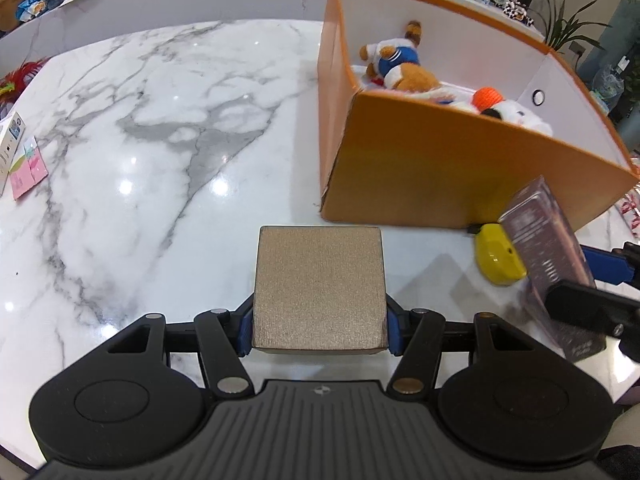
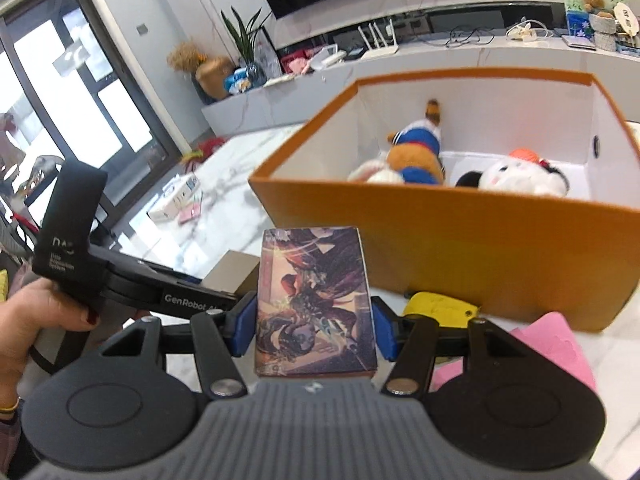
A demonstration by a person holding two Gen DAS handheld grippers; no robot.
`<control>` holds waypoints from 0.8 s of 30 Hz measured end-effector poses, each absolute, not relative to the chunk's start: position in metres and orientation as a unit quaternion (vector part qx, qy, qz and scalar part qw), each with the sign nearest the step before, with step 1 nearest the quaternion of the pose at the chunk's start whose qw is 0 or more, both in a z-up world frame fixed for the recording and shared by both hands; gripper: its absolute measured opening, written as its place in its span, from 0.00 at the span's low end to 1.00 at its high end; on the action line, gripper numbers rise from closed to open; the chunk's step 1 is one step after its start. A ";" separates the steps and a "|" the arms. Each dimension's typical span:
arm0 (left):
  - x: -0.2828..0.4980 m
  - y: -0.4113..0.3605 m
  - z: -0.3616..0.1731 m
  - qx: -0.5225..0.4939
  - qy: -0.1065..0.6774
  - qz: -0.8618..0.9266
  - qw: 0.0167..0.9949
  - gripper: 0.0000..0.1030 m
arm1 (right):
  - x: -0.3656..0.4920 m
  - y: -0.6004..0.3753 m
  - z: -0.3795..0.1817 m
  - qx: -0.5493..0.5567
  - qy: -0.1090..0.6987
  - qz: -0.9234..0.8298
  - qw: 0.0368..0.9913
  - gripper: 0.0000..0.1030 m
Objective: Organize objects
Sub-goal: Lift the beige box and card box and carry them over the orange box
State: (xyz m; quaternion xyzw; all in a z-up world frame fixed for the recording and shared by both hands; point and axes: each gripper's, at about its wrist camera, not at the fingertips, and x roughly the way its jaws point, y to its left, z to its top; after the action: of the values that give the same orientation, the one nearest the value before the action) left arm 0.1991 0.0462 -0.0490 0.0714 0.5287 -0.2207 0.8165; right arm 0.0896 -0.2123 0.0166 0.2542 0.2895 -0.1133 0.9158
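Observation:
My left gripper (image 1: 319, 330) is shut on a tan square box (image 1: 320, 288), held just above the marble table (image 1: 160, 140). My right gripper (image 2: 314, 330) is shut on a box with dark illustrated artwork (image 2: 316, 304); the left wrist view shows that box (image 1: 548, 256) lifted at the right. An orange cardboard box (image 1: 460, 168) with white inner walls stands ahead of both grippers and holds a brown plush toy in blue and white (image 1: 400, 64) and a white plush with an orange ball (image 1: 508, 110). A yellow object (image 1: 496, 260) lies on the table against the orange box.
Pink paper (image 2: 556, 344) lies at the right beside the orange box (image 2: 480, 248). A small white carton and pink cards (image 1: 24, 160) sit at the table's left edge. A hand (image 2: 44, 320) holds the left gripper's handle. A cluttered counter runs along the far side.

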 end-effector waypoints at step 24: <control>0.158 0.047 0.039 0.058 0.442 -0.228 0.866 0.66 | 0.012 -0.231 0.079 0.266 0.202 -0.190 0.923 0.58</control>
State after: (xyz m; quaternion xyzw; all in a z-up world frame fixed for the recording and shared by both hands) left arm 0.1579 0.0474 0.0389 0.0582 0.4419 -0.2275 0.8658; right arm 0.0121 -0.2315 0.0794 0.2665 0.2016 -0.1901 0.9231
